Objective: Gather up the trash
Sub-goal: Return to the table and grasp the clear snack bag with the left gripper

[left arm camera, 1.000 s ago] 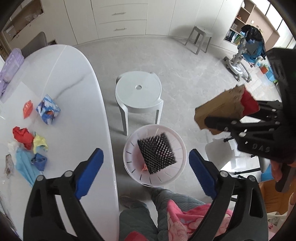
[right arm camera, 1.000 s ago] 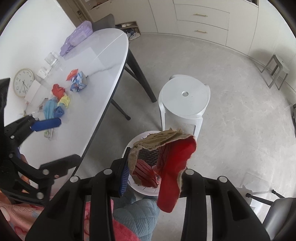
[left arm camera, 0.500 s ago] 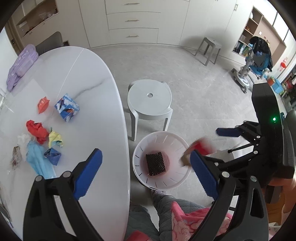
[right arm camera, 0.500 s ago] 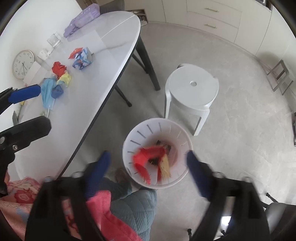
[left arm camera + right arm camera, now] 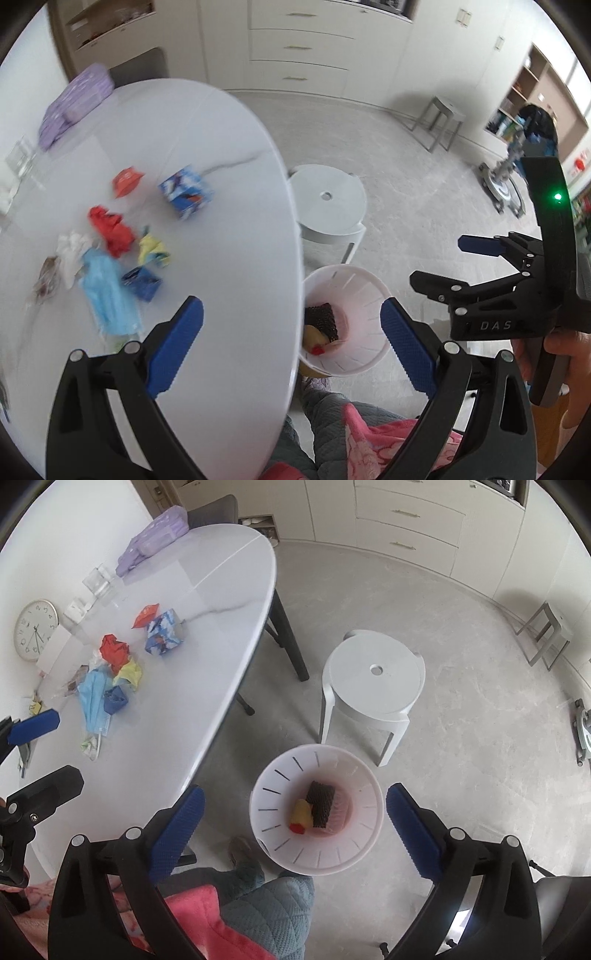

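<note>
Status: we judged the job partly done. The white bin point(image 5: 316, 812) sat on the floor by the table point(image 5: 207, 602) w/ a few items in it: a black mesh piece point(image 5: 322, 804) and a yellow-red scrap point(image 5: 300, 814). Our right gripper point(image 5: 291, 808) hung over the bin, jaws near full width and opening, nothing btwn them. Our left gripper point(image 5: 291, 341) was spread wide, empty, at the table edge. Left to collect on the table: red wad point(image 5: 115, 650), blue-white carton point(image 5: 164, 631), orange wrapper point(image 5: 146, 614), blue mask point(image 5: 94, 694), yellow scrap point(image 5: 130, 674), small blue packet point(image 5: 116, 698).
</note>
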`<state>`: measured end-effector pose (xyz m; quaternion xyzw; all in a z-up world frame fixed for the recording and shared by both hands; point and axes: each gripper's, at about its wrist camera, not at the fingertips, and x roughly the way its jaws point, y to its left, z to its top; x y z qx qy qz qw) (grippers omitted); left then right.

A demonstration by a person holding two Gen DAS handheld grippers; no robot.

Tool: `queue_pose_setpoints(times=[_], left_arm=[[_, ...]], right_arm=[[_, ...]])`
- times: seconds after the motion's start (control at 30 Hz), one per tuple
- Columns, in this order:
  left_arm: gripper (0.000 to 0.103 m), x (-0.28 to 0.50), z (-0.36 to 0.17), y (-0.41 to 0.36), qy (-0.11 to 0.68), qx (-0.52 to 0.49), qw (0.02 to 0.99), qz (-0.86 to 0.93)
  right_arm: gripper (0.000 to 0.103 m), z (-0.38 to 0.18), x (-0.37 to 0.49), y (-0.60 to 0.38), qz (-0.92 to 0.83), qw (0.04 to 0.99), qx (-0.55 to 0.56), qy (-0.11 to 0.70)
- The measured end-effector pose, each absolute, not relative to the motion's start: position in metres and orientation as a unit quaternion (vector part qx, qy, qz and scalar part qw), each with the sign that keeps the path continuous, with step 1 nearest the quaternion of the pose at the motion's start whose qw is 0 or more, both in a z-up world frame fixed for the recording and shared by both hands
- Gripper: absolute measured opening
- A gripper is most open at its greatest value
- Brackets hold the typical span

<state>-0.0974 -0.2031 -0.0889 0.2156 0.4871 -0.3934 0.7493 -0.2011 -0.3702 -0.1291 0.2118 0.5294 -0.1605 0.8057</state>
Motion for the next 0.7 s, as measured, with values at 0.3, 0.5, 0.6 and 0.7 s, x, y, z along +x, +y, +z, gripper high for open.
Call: queue_pose_setpoints(times=[0.3, 0.5, 0.6, 0.7], left_arm=[[0.092, -0.046, -0.092, -0.125, 0.505, 0.158, 0.787, -0.318], [0.092, -0.004, -0.096, -0.067, 0.508, 0.129, 0.811, -0.26], [0.092, 0.018, -0.097, -0.039, 0.507, 0.112, 0.823, -0.23], [0.092, 0.039, -0.097, -0.017, 0.49, 0.127, 0.837, -0.207]], right_arm=[[0.098, -0.121, -0.152, -0.328, -0.127, 0.815, 0.184, 0.535], [0.098, -0.11, -0.119, -0.294, -0.098, 0.823, 0.163, 0.535], [0.098, -0.103, -0.103, -0.278, -0.08, 0.827, 0.149, 0.535], [0.098, -0.097, -0.088, -0.263, -0.062, 0.832, 0.137, 0.535]])
